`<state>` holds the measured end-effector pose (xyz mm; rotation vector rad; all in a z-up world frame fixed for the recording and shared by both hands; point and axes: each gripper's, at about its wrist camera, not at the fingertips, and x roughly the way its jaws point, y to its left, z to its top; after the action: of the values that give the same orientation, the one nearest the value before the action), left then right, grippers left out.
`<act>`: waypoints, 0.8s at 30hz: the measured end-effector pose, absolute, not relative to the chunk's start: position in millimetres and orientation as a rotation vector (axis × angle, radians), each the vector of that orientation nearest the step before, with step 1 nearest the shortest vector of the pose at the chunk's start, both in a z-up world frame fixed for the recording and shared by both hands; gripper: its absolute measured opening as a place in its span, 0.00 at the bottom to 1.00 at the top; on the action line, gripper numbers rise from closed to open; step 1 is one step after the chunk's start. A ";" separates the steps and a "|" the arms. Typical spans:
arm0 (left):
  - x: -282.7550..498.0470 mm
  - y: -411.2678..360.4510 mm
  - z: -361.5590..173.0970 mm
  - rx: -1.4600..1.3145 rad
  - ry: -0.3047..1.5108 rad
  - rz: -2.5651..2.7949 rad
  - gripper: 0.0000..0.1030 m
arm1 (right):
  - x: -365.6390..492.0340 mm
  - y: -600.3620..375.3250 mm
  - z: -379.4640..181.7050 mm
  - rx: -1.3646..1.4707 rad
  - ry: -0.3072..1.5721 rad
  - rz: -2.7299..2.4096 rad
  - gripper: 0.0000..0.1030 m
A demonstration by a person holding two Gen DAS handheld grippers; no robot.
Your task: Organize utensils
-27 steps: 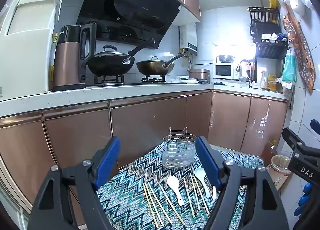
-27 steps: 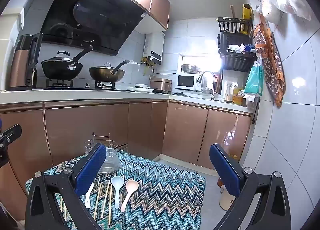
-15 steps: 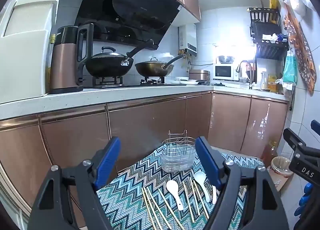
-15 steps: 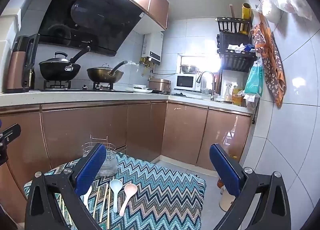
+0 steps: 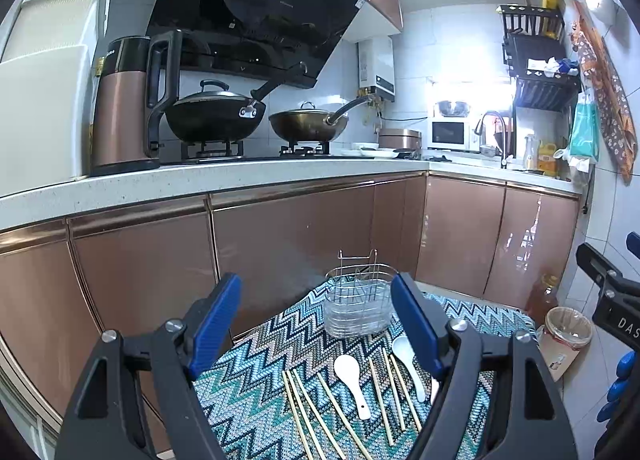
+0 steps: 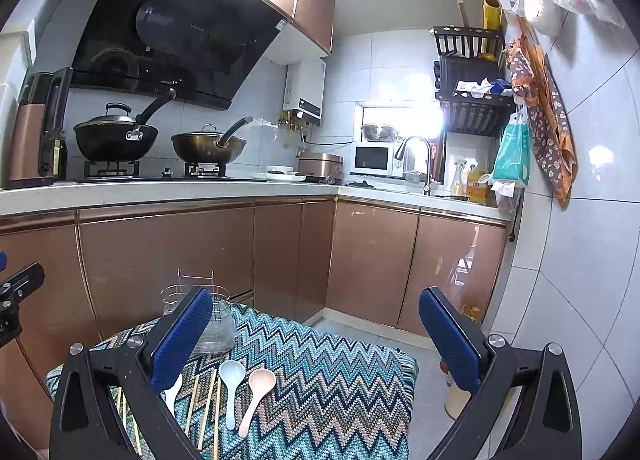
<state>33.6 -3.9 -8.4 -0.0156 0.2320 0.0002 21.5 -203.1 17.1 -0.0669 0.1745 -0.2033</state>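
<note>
Through the left wrist camera, the left gripper (image 5: 316, 324) hung with its jaws spread wide and nothing between them, above a table covered by a zigzag cloth (image 5: 256, 388). On that cloth lay a row of chopsticks (image 5: 316, 412) and two white spoons (image 5: 352, 376), with a wire utensil holder (image 5: 358, 308) standing just behind them. From the right wrist camera, the right gripper (image 6: 316, 334) was likewise wide open and empty. Below it lay a pale blue spoon (image 6: 231, 392) and a pink spoon (image 6: 256, 392) side by side, chopsticks to their left, the holder partly hidden behind the left finger.
</note>
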 end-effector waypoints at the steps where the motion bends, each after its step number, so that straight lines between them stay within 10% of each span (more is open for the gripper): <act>1: 35.2 -3.1 -8.6 -0.020 0.233 0.001 0.74 | 22.8 -203.4 16.0 -0.064 0.177 -0.202 1.00; 24: 53.1 -8.3 -12.5 -0.006 0.227 0.000 0.74 | 39.2 -207.5 8.9 -0.037 0.172 -0.194 1.00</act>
<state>53.1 -8.3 -12.5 -0.0058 0.2266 -0.0003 39.2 -207.5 8.9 -0.0371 0.1722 -0.1943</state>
